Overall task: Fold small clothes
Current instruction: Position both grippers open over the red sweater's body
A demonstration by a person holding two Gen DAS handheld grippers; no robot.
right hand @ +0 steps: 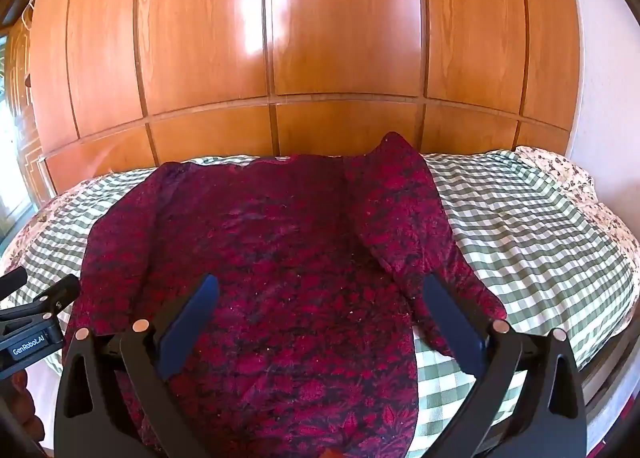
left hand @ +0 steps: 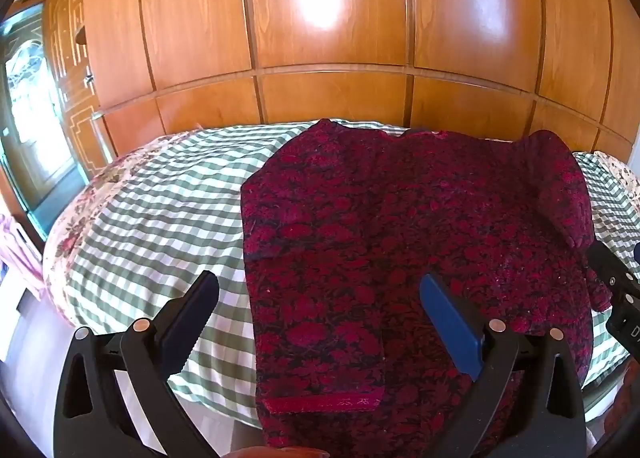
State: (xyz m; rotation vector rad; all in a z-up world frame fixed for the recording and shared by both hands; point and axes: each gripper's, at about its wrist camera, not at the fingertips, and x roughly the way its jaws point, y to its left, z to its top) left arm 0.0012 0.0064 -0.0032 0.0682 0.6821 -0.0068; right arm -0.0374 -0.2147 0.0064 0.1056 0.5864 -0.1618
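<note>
A dark red floral garment (left hand: pixel 400 250) lies spread on a bed (left hand: pixel 160 210) covered with a green-and-white checked sheet, its neckline toward the far edge, near the glossy wooden wardrobe (left hand: pixel 320 38) that fills the background. In the left wrist view one sleeve is folded over the body, its red cuff band near the bottom; in the right wrist view the other sleeve (right hand: pixel 412 226) lies folded at a slant along the garment's right edge. The left gripper (left hand: pixel 320 318) hovers over the near part of the garment with its jaws wide apart and nothing between the pads. The right gripper (right hand: pixel 320 318) likewise hangs above the cloth, jaws spread wide, gripping nothing. Each gripper's black body shows at the edge of the other's view. No container is in sight; the garment rests directly on the sheet.
</note>
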